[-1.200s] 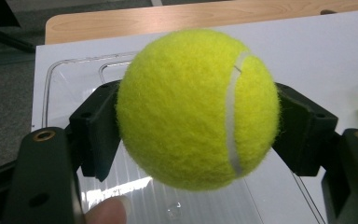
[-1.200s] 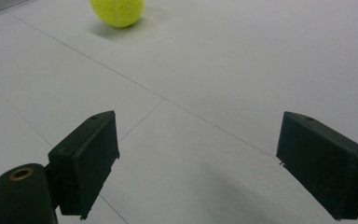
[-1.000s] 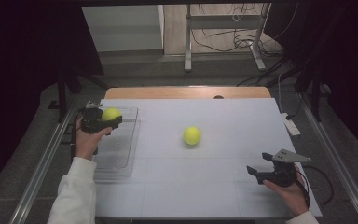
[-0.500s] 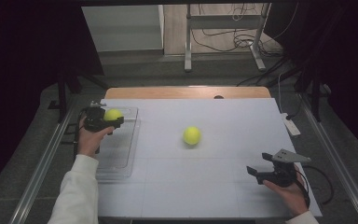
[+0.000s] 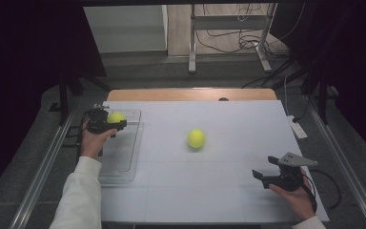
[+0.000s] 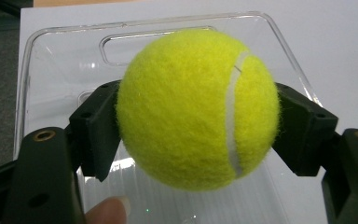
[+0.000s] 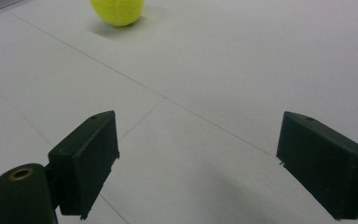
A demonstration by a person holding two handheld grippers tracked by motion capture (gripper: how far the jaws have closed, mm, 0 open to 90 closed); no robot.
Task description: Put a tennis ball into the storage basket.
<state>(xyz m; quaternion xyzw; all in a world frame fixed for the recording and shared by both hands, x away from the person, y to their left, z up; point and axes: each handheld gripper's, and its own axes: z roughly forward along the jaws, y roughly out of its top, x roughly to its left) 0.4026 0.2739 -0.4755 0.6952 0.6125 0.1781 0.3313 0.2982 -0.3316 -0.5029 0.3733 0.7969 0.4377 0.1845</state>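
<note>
The left gripper (image 5: 110, 123) has its two black jaws closed on a yellow-green tennis ball (image 6: 198, 109), one pad pressed against each side of it. In the left gripper view the held ball hangs above a clear plastic tray (image 6: 279, 51), with the tray's ribbed floor and its rounded rim showing behind and below it; a white seam curves down the ball's right side, and a fingertip (image 6: 108, 210) of the person's hand shows at the bottom edge. In the high view the same gripper and ball (image 5: 116, 117) sit over the far end of the tray (image 5: 124, 164), which lies along the left side of the white tabletop (image 5: 228, 191), and a white sleeve (image 5: 78, 200) comes in from the bottom.

A second tennis ball (image 5: 196, 139) rests on the bare tabletop near its middle, well apart from the tray and from both grippers. In the right gripper view it lies at the top left (image 7: 117, 11), far ahead of the jaws.

The right gripper (image 5: 262, 176) is near the front right corner of the tabletop, held in the person's right hand (image 5: 295, 198). Its jaws stand wide apart with nothing between them, and a grey three-cornered plate (image 5: 293, 160) sits on top of it.
</note>
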